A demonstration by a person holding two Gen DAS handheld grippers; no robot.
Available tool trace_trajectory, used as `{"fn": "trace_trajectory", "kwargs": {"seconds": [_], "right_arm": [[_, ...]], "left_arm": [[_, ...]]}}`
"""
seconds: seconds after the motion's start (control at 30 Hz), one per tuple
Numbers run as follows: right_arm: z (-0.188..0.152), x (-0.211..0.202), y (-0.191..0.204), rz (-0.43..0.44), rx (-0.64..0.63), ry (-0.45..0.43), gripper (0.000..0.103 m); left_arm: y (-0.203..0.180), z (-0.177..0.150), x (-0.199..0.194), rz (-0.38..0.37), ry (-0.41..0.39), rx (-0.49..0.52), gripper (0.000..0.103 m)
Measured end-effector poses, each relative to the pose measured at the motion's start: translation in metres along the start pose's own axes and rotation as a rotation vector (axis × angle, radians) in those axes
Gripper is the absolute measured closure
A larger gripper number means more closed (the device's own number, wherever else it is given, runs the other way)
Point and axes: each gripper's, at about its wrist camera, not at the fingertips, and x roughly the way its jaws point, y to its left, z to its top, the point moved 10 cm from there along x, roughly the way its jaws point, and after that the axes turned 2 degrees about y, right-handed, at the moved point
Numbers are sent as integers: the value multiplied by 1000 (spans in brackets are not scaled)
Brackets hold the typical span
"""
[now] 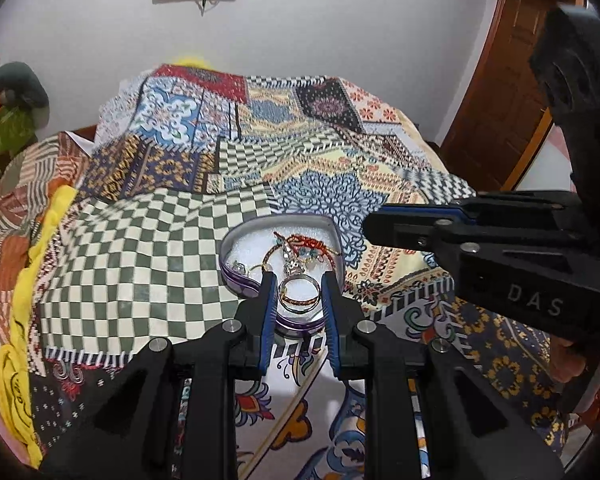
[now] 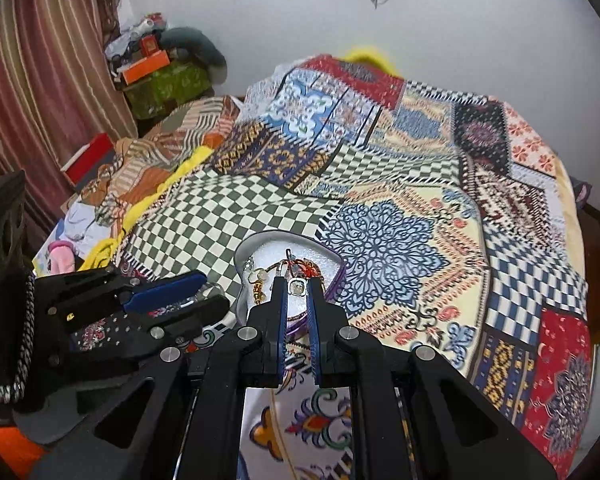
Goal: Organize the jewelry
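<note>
On the patchwork bedspread (image 1: 148, 264) sits a heart-shaped tin (image 1: 240, 236) with a white lining, holding a tangle of jewelry. In the left wrist view the left gripper (image 1: 299, 294) pinches a bangle (image 1: 299, 299) between its blue pads, just over the tin's near end; the bangle is silver outside with a gold braid showing inside. Behind it lie a red beaded bracelet (image 1: 312, 245), a thin gold hoop and some small silver pieces, too knotted and small to separate. The right gripper (image 1: 384, 224) reaches in from the right, seen side-on above the tin's right edge, so its jaws cannot be read from here. In the right wrist view the right gripper (image 2: 297, 288) is nearly closed on a small squarish silver piece (image 2: 297, 288) with a pale face, possibly a pendant or watch face; what hangs from it is hidden by the fingers. The tin (image 2: 260, 246) lies beyond and beneath it, its near half covered by the gripper. The left gripper (image 2: 208, 290) shows at left, the bangle hard to make out there.
</note>
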Motion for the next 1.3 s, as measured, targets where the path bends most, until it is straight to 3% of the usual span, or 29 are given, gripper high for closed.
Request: {"fn": "trace_trajectory", "kwargs": {"seconds": [0.3, 0.77, 0.93, 1.1, 1.3], "right_arm": [[-4, 28, 0, 26, 7, 76, 95], [-11, 42, 0, 47, 18, 135, 95], [-7, 34, 3, 11, -12, 104, 94], [1, 13, 5, -25, -26, 44, 78], [13, -29, 10, -47, -27, -53, 77]], "left_arm": [[-1, -9, 29, -25, 59, 10, 82], [-1, -10, 33, -22, 77, 7, 82], [-3, -10, 24, -10, 70, 11, 82], [-2, -7, 2, 5, 39, 9, 82], [-1, 9, -42, 55, -38, 4, 82]]}}
